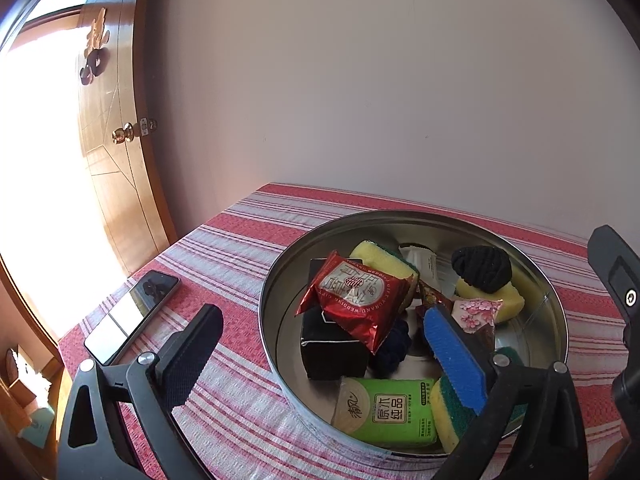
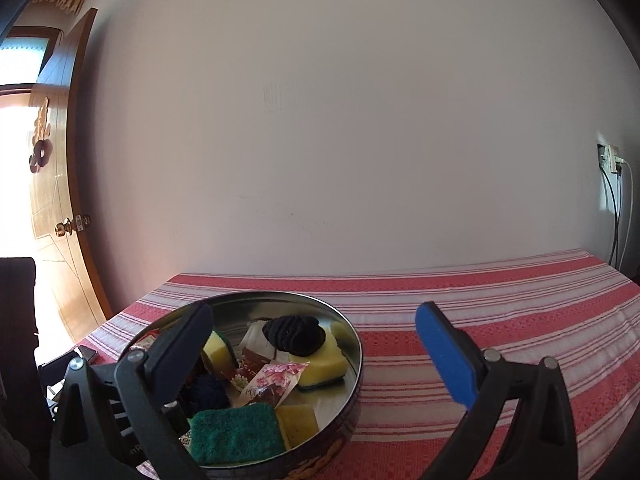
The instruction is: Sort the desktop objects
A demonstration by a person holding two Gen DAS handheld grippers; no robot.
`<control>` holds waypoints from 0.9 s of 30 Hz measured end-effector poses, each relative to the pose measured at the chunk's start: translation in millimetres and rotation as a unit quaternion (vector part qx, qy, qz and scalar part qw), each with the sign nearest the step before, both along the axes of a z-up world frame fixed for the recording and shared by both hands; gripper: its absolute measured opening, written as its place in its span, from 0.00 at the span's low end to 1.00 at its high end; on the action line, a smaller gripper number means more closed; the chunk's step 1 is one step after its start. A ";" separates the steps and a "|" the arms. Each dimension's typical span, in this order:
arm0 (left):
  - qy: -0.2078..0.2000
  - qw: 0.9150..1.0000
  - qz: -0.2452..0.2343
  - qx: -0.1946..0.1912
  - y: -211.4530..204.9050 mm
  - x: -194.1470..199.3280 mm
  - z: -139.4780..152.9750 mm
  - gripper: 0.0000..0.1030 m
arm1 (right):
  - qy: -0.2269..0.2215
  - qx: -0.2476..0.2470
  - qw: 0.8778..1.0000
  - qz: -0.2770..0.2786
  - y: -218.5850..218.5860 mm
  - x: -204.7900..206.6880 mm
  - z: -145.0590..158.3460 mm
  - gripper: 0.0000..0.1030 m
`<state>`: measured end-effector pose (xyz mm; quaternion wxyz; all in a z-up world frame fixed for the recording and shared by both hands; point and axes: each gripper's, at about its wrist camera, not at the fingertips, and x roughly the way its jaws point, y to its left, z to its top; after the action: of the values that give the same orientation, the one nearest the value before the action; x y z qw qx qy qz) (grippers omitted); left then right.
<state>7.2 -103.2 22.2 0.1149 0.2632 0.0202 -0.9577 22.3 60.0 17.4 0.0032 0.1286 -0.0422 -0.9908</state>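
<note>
Round metal tin (image 1: 276,276) on the striped cloth, full.
Sponges (image 1: 384,258), red packet (image 1: 356,296), green tissue pack (image 1: 386,410), black scrunchie (image 1: 482,268) piled inside.

The surface (image 1: 240,236) is wearing a cloth striped in red, white and thin purple lines. The round tin (image 1: 276,280) is showing plain silver metal inside. In it, a snack packet (image 1: 360,300) is gleaming glossy red with a white and red seal, a tissue pack (image 1: 388,408) is showing lime green with dark characters, and a small sachet (image 1: 476,312) is carrying pink blossoms. The sponges (image 1: 384,258) are showing yellow foam with dark green scouring faces. A knitted bundle (image 1: 482,268) is showing black, a box (image 1: 332,348) black as well. On the left gripper (image 1: 324,354), one of the fingers (image 1: 456,360) is showing bright blue, the other black. The phone (image 1: 132,316) is showing glossy black.
</note>
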 end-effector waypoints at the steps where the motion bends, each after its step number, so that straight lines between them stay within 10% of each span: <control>1: -0.001 1.000 -0.006 0.000 0.9 1.6 0.5 0.99 | -0.005 0.003 1.000 -0.001 -0.7 1.8 1.0 1.00; 27: 0.011 0.999 -0.047 -0.025 12.3 36.6 11.4 0.99 | 0.005 -0.020 0.999 -0.032 11.1 54.9 14.2 1.00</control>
<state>43.8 -90.9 33.7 0.0758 0.2501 -0.0147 -0.9651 77.2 71.1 31.6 -0.0256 0.1220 -0.0659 -0.9900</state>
